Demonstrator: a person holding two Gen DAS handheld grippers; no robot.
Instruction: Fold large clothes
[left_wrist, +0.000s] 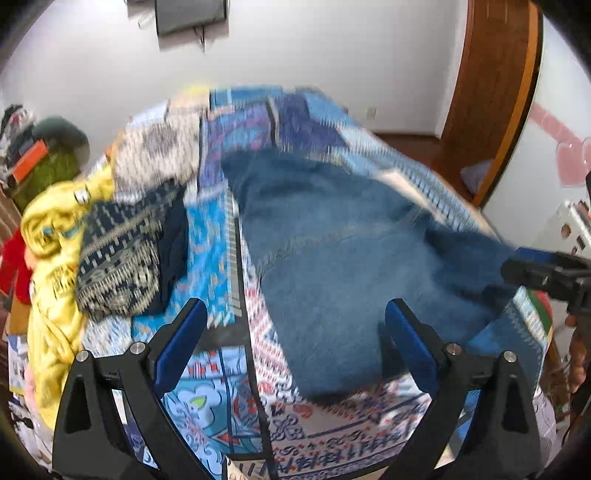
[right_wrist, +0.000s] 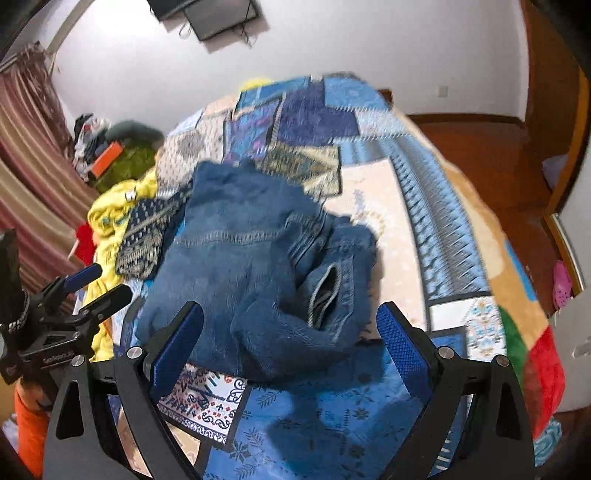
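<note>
A blue denim garment (left_wrist: 332, 240) lies crumpled on the patchwork bedspread (left_wrist: 229, 402), partly folded over itself. My left gripper (left_wrist: 295, 343) hovers over its near edge, jaws wide and nothing between the blue pads (left_wrist: 181, 347). The right gripper's tip (left_wrist: 543, 273) shows at the right edge, beside the denim's far corner. In the right wrist view the denim garment (right_wrist: 251, 258) shows a stitched seam and a cuff opening. My right gripper (right_wrist: 290, 347) is open above its near edge, holding nothing. The left gripper (right_wrist: 92, 291) appears at the left, open and beside the denim.
A yellow garment (left_wrist: 55, 236) and a dark patterned garment (left_wrist: 122, 258) are heaped at the bed's left side. Striped curtains (right_wrist: 29, 155) hang on the left. A wooden door (left_wrist: 491, 92) and wooden floor (right_wrist: 491, 155) lie to the right of the bed. A screen (right_wrist: 221, 14) is mounted on the wall.
</note>
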